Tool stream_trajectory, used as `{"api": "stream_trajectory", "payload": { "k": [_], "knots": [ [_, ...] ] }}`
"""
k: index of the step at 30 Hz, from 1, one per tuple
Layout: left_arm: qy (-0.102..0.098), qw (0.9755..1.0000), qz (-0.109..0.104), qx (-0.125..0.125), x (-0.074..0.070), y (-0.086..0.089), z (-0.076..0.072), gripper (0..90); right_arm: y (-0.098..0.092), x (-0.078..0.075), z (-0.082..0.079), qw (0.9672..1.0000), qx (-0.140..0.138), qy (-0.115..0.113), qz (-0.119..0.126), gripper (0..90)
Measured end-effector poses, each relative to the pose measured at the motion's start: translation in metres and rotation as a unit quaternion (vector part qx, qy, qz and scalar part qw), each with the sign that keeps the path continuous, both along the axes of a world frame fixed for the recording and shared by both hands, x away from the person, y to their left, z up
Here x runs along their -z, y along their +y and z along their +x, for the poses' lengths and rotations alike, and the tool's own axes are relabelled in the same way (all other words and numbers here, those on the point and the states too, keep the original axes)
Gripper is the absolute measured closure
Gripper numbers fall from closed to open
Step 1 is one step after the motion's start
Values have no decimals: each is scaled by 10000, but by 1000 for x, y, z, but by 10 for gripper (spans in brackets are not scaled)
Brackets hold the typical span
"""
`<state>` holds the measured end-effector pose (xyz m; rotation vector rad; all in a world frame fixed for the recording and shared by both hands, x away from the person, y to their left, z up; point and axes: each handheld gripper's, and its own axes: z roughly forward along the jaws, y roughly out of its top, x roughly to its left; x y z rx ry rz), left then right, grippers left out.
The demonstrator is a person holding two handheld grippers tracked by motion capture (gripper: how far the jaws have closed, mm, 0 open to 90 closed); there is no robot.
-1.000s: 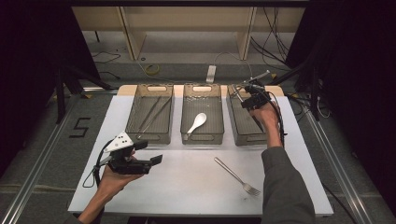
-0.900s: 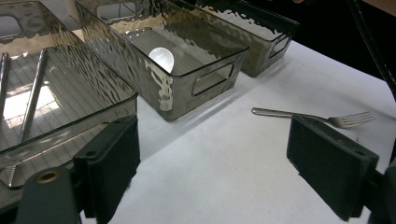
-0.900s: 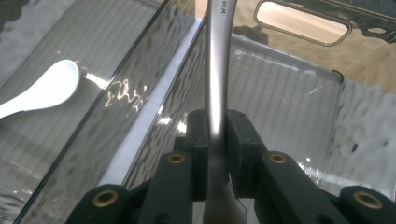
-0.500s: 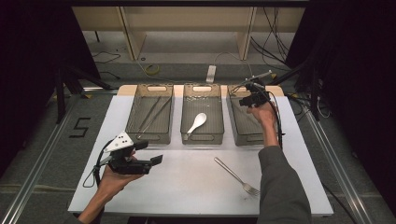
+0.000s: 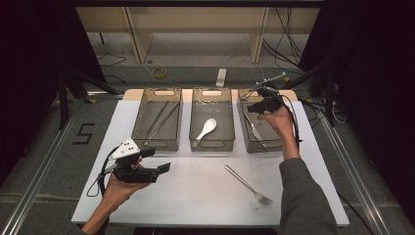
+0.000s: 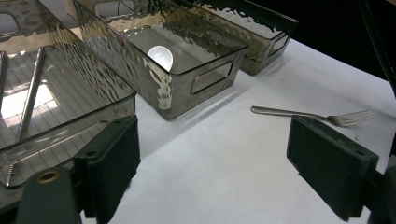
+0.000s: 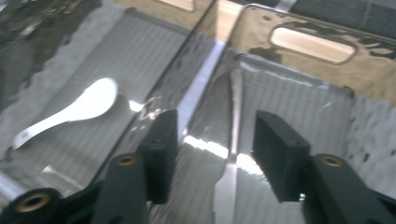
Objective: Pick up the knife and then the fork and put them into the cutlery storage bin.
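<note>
While the right gripper (image 5: 258, 104) hovered over the right bin (image 5: 268, 145), its jaws had just been opening, and they stood about half apart with nothing pressed between the pads. A knife (image 7: 232, 154) lay flat on the ribbed floor of that bin, directly below the gap between the jaws in the right gripper view, its length running along the bin from the near end toward the far handle cutout. From above, the knife (image 5: 253, 129) showed as a pale strip slanting along the bin's left side, just under and in front of the gripper; the pads were clear of it.

In the middle bin (image 5: 212, 145) lay a white spoon (image 5: 205, 129), bowl toward the far end, well apart from the right gripper and separated from it by the two bin walls. The left bin (image 5: 157, 144) held long thin metal pieces (image 5: 159, 117), which I could not make out for certain.

The left gripper (image 5: 157, 163) rested low over the white table (image 5: 195, 196) near the front left, in front of the left bin, jaws wide apart and empty. A fork (image 5: 248, 184) lay loose on the table between the two forearms, tines toward the front edge, near neither gripper.
</note>
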<state>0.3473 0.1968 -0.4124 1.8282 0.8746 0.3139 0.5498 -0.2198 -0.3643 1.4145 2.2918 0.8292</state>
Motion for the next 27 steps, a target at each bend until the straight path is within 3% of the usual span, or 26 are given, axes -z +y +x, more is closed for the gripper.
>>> {"api": "stream_trajectory", "payload": {
  "k": [1,7,11,13,19,27],
  "knots": [
    [-4,10000,8,2,0,0,0,169,2,-1,-7,9999,-139,-21,-16,440],
    [-13,10000,4,-17,0,0,0,168,8,-4,-28,9985,-548,22,37,377],
    [-11,10000,-30,-33,0,1,0,168,10,-8,-56,9962,-850,-193,46,355],
    [-2,10000,-9,-35,0,1,0,168,11,-9,-60,9958,-895,-209,39,351],
    [-6,10000,12,-32,1,0,0,168,16,-9,-92,9919,-1247,-253,-29,308],
    [-12,10000,3,-37,1,1,0,168,21,-2,-128,9862,-1628,-267,154,284]
  ]
}}
